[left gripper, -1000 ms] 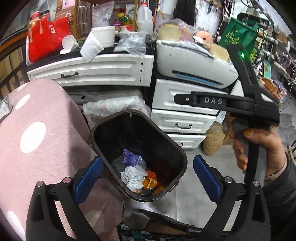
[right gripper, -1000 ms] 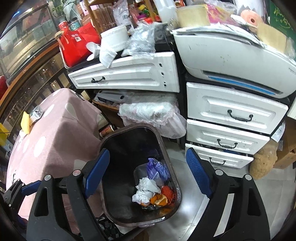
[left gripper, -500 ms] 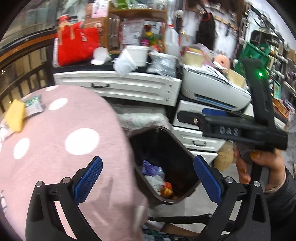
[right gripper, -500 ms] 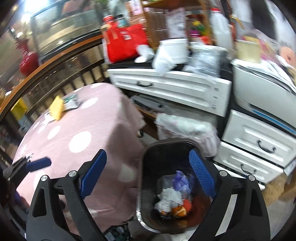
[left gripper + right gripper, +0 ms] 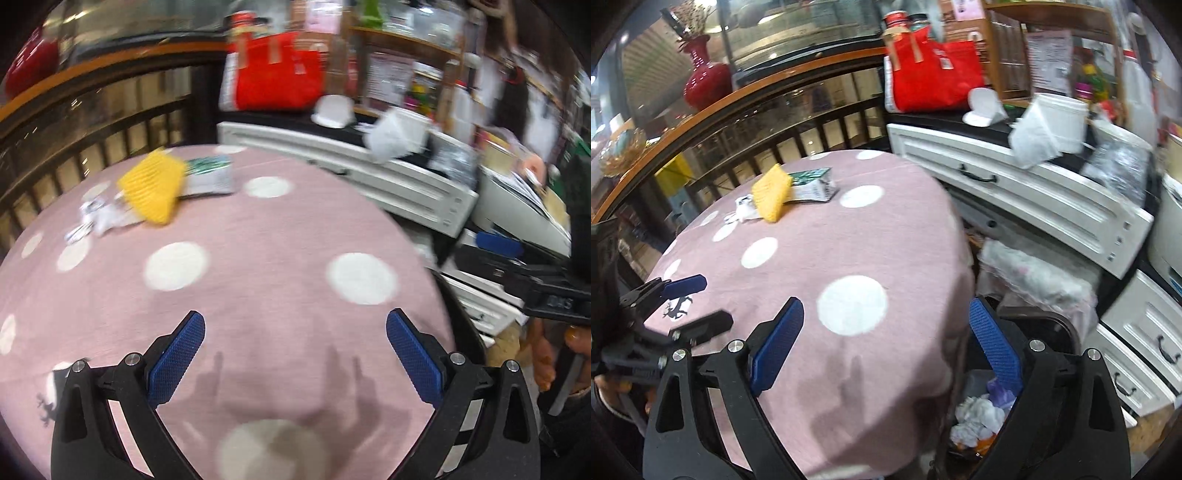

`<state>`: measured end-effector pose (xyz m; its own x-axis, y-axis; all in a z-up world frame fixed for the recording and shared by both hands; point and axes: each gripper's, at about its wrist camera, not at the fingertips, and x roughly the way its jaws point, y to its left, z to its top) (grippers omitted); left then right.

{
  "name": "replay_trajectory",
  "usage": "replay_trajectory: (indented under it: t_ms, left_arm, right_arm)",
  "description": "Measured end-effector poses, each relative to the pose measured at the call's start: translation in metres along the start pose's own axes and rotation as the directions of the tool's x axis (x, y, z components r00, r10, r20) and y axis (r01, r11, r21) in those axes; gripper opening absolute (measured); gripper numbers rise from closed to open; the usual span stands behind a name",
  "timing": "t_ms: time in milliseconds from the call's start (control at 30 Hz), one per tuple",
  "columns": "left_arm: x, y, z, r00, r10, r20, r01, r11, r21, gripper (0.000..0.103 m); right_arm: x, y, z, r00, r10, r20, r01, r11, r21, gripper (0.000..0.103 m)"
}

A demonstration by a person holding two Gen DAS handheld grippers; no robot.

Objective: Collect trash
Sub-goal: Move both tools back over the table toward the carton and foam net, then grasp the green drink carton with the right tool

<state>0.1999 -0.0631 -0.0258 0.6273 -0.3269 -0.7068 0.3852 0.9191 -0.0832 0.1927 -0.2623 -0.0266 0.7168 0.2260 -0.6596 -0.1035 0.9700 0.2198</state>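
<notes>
A round table with a pink polka-dot cloth [image 5: 266, 258] [image 5: 820, 258] carries trash at its far left: a yellow sponge-like piece [image 5: 151, 188] [image 5: 771, 193], a green-and-white wrapper [image 5: 210, 175] [image 5: 812, 185] and a crumpled white scrap [image 5: 94, 221] [image 5: 742, 213]. A black bin [image 5: 1052, 332] with crumpled trash [image 5: 979, 413] stands right of the table. My left gripper [image 5: 295, 358] is open and empty above the cloth; it also shows in the right wrist view [image 5: 690, 302]. My right gripper [image 5: 886, 347] is open and empty over the table's right edge, and shows in the left wrist view [image 5: 517, 266].
White drawer cabinets [image 5: 1015, 192] with a red bag [image 5: 934, 79], a white tub [image 5: 1052, 122] and clutter stand behind the table. A dark wooden railing [image 5: 746, 147] runs at the back left, with a red vase [image 5: 705, 79] on its ledge.
Both grippers swung left and up, from over the bin to over the pink table. The trash on the table came into fuller view. Both stayed open.
</notes>
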Motion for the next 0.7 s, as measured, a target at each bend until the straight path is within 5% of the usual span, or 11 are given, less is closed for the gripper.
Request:
replay_trajectory:
  t_ms: [367, 700]
  left_arm:
    - [-0.001, 0.112, 0.012, 0.988, 0.157, 0.006, -0.155, 0.976, -0.152, 0.097]
    - [0.011, 0.156, 0.020, 0.989, 0.148, -0.029, -0.151, 0.968, -0.203, 0.097]
  right_arm:
    - [0.056, 0.055, 0.035, 0.991, 0.122, -0.049, -0.125, 0.990, -0.059, 0.090]
    - [0.132, 0.114, 0.094, 0.987, 0.140, -0.084, -0.160, 0.936, -0.313, 0.090]
